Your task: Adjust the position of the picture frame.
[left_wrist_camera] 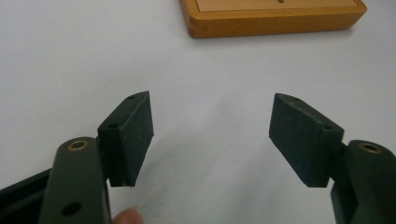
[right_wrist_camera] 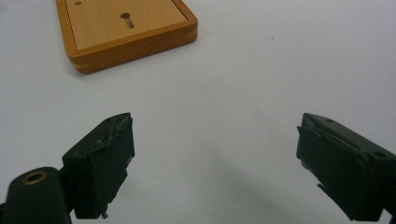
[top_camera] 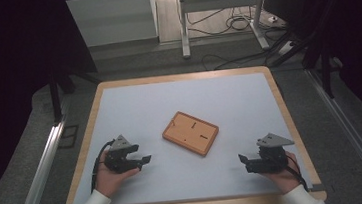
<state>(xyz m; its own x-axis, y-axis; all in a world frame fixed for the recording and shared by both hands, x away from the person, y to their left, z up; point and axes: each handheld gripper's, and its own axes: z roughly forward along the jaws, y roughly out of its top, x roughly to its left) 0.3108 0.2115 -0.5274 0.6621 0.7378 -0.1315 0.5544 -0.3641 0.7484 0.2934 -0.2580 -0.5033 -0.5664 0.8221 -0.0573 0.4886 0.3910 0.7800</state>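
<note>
The wooden box lies flat mid-worktop, between both released hand-held grippers (left, right); I'd approach level and pinch opposite edges squarely.

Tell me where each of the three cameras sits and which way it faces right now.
High view: above the person's edge of the white-topped table, looking forward and down; both hands hold black tongs, left tongs, right tongs.
Left gripper view: rides the left tongs, facing the flat orange wooden box; open jaws and a fingertip show.
Right gripper view: rides the right tongs, facing the same box; open jaws show.
Shared: all views show the box lying between the tongs.
</note>
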